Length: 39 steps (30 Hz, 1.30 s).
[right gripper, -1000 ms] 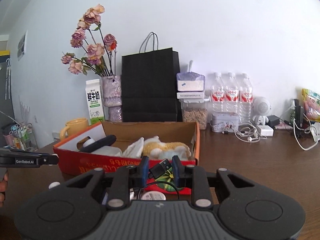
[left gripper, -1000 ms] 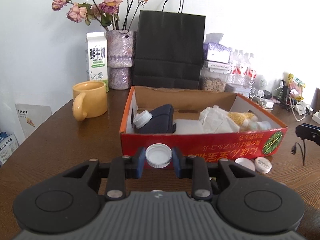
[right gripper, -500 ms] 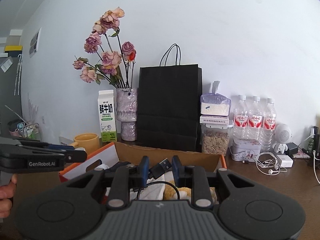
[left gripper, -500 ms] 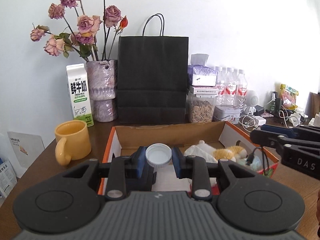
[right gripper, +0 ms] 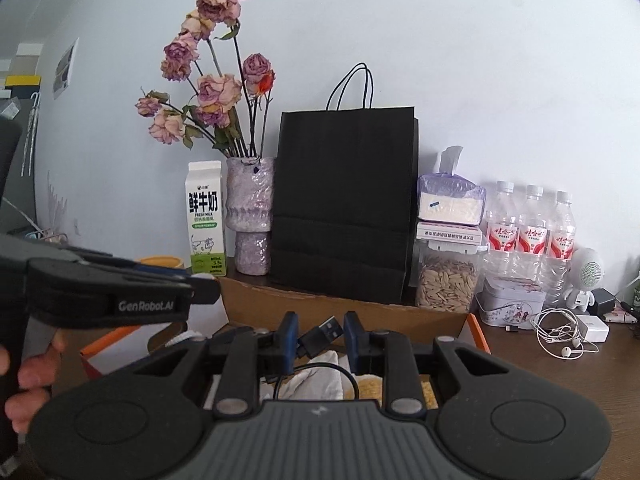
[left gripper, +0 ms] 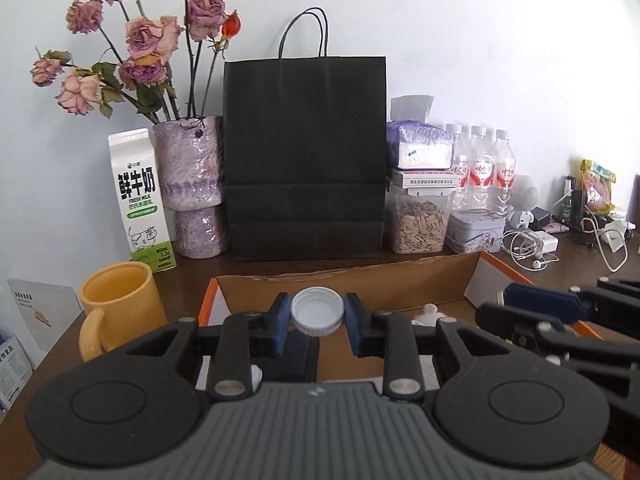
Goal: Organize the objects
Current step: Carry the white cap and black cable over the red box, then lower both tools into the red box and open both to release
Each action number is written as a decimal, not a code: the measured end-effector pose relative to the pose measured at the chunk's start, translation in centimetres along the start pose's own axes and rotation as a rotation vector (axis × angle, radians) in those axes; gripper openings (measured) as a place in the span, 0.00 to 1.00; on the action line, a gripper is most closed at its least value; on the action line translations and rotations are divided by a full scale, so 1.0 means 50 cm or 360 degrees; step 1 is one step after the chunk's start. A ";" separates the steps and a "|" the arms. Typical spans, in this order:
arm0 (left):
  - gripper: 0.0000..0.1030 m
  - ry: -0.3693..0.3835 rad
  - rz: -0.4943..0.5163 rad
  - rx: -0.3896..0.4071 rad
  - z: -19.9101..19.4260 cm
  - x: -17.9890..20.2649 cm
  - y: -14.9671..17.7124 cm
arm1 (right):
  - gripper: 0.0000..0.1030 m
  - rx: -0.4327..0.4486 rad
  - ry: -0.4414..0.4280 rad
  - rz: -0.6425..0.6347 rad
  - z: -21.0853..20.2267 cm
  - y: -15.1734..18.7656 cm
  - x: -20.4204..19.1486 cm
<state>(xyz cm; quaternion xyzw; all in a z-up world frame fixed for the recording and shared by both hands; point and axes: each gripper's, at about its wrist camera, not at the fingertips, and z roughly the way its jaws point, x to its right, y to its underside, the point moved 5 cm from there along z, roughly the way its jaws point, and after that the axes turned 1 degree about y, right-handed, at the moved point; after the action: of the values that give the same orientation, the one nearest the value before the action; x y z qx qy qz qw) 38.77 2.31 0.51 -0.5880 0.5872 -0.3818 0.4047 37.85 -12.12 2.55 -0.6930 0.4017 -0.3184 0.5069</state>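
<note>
Presently both claws hang over the open cardboard box [left gripper: 344, 280], each carrying a small piece, likely so that loose bits end up gathered in one container. Left claw [left gripper: 317, 317]: clamped on a white bottle cap [left gripper: 317, 312], held flat with its hollow side up, pinched at the rim between the blue pads; a grip across the width like this should keep a shallow round piece from tipping. Directly below and ahead of it lies the box interior, a dark item [left gripper: 296, 356] showing under the fingers. Right claw [right gripper: 320, 334]: closed on the black plug end of a USB cable [right gripper: 322, 330], metal tip angled up and to the right, the cord [right gripper: 316, 376] drooping in a loop beneath toward white paper and something yellow in the box. Holding by the stiff plug probably gives control where the limp cord would not. Each claw appears in the other's view, off to the side, near but apart. Beyond the box's far wall stand a black paper bag [left gripper: 305, 152], milk carton [left gripper: 140, 200] and yellow mug [left gripper: 120, 300], untouched. Judgement: release into the box looks close for both.
</note>
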 end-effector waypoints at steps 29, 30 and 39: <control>1.00 -0.0067 -0.0019 0.0086 0.001 -0.023 0.015 | 1.00 -0.0060 0.0068 0.0087 0.006 0.029 0.037; 1.00 -0.0067 -0.0019 0.0085 0.001 -0.023 0.016 | 1.00 -0.0063 0.0072 0.0089 0.006 0.029 0.038; 1.00 -0.0051 -0.0020 0.0071 0.000 -0.020 0.025 | 1.00 -0.0071 0.0101 0.0102 0.006 0.032 0.042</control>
<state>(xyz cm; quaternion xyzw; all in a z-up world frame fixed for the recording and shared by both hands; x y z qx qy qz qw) 38.28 3.33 -0.60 -0.5884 0.5683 -0.3879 0.4247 38.70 -14.09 1.01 -0.6805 0.4464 -0.3148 0.4884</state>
